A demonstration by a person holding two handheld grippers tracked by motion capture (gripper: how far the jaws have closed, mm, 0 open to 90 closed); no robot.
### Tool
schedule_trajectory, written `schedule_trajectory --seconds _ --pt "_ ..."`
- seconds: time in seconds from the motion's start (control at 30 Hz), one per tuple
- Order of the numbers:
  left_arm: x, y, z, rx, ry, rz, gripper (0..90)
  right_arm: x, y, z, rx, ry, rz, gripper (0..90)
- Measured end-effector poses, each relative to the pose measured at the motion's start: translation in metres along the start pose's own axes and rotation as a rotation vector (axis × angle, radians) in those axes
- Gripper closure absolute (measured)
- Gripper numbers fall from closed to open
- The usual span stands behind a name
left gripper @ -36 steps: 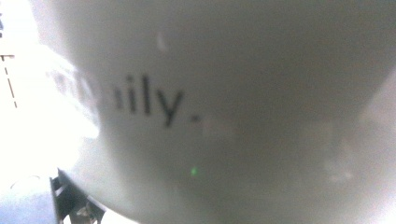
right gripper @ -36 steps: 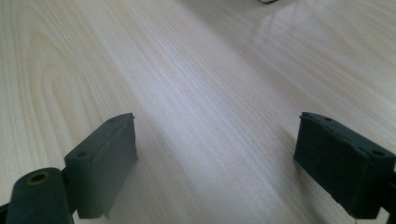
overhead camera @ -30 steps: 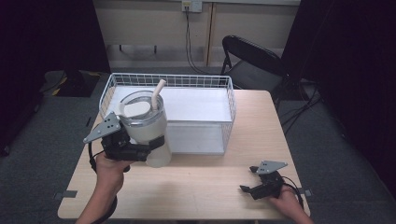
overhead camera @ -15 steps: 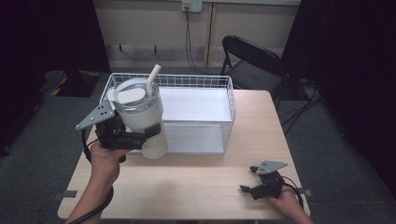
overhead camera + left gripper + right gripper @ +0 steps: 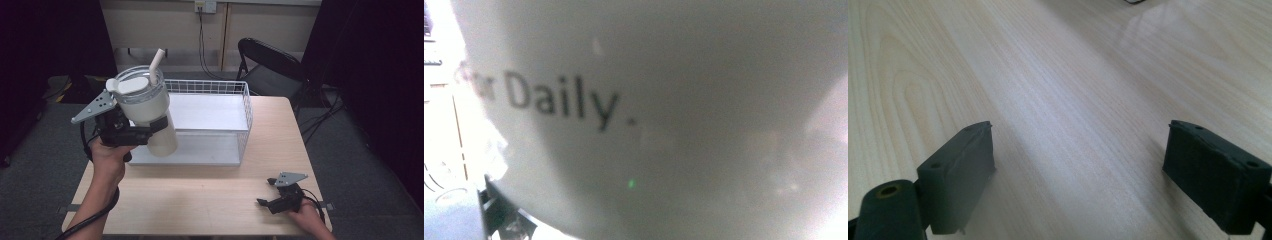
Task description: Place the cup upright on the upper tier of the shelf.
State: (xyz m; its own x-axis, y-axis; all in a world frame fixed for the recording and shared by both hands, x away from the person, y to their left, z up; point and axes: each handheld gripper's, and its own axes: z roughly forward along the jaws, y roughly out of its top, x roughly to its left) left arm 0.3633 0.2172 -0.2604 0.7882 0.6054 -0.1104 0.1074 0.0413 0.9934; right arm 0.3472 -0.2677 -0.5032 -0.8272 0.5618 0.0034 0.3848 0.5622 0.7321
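Evidently the left gripper [image 5: 150,131] is carrying the big white tumbler [image 5: 150,117], its jaws pinching the body from the side just below the lid so that the straw [image 5: 157,61] and the lid stay clear; the cup hangs tilted in the upper left of the frame, above the near left corner of the wire basket [image 5: 246,107] and off the desk [image 5: 210,200], presumably on its way in or out of it; in the left gripper view the tumbler's printed wall [image 5: 664,115] sits right against the lens; the right gripper [image 5: 267,204] rests low on the desk at the lower right, jaws spread on nothing, probably just waiting out of the way.
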Motion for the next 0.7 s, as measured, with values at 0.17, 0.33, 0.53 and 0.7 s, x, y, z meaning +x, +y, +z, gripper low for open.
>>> schedule_trajectory --seconds 0.17,0.33,0.53,0.7 --pt "0.004 0.005 0.004 -0.006 0.009 -0.003 8.6 0.0 0.0 0.0 0.0 0.0 0.0 12.3" --pt "0.006 0.008 0.006 -0.009 0.019 -0.009 8.6 0.0 0.0 0.0 0.0 0.0 0.0 12.3" --pt "0.009 0.014 0.011 -0.009 0.028 -0.006 8.5 0.0 0.0 0.0 0.0 0.0 -0.001 12.3" --pt "0.013 0.02 0.014 -0.017 0.044 -0.008 8.5 0.0 0.0 0.0 -0.002 -0.001 -0.002 12.3"
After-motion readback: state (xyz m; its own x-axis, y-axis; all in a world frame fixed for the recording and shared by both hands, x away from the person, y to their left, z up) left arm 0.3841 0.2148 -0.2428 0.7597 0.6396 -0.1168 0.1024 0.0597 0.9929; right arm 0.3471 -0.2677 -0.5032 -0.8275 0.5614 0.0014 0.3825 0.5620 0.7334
